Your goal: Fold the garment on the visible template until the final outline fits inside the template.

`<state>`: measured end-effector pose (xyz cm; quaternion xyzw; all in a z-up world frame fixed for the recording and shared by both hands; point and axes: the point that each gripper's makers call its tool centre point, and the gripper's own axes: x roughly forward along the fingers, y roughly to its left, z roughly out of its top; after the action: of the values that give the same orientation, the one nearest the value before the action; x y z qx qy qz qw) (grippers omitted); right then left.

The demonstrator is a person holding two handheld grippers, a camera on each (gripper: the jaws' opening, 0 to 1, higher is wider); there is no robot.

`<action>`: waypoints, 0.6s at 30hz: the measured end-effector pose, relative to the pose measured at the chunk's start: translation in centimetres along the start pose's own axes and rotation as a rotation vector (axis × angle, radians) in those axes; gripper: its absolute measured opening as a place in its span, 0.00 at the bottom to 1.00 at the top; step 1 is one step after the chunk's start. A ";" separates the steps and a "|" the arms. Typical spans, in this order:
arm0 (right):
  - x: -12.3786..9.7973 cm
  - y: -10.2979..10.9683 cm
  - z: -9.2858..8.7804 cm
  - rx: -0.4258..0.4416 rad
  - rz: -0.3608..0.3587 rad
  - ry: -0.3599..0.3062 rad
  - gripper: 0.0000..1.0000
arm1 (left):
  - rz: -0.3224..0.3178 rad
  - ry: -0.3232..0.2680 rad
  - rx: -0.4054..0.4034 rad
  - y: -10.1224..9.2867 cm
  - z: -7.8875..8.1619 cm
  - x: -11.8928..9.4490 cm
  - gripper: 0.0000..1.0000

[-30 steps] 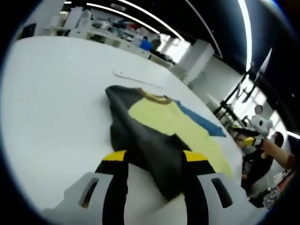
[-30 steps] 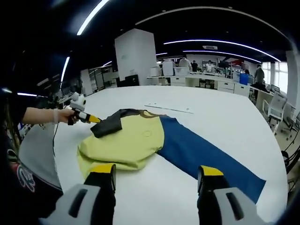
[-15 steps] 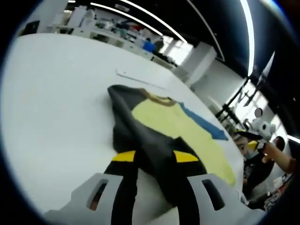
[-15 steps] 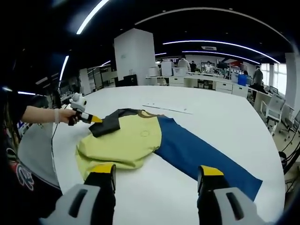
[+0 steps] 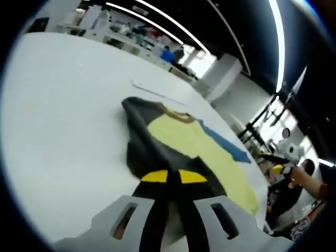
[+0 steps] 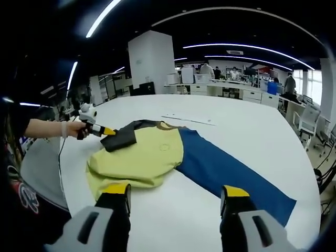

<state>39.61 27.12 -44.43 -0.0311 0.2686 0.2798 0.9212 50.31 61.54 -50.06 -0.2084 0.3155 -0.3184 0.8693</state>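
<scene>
Left hand-held gripper (image 5: 173,177) pinches the garment's (image 6: 157,155) black sleeve (image 5: 142,149); right hand-held gripper (image 6: 173,191) hovers open above the table (image 6: 236,126).

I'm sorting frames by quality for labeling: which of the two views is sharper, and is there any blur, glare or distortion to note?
The right gripper view is sharper: the garment and right gripper read crisply on the white table. The left gripper view is soft, blurring the dark sleeve and left gripper. Both show fisheye bending; ceiling light strips flare brightly.
</scene>
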 end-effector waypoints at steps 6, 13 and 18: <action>0.1 0.2 0.0 0.004 0.003 0.002 0.68 | -0.002 -0.023 -0.004 0.1 0.8 -0.5 0.00; 0.2 0.3 0.2 0.003 0.005 -0.002 0.67 | -0.041 -0.033 -0.008 -0.5 0.8 -0.6 0.00; 0.0 0.3 0.3 0.001 0.004 -0.003 0.67 | -0.050 -0.056 -0.001 -0.9 1.7 -1.1 0.00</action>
<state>39.60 27.47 -44.14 -0.0298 0.2675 0.2815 0.9210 50.36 61.92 -47.86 -0.2255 0.2859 -0.3340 0.8694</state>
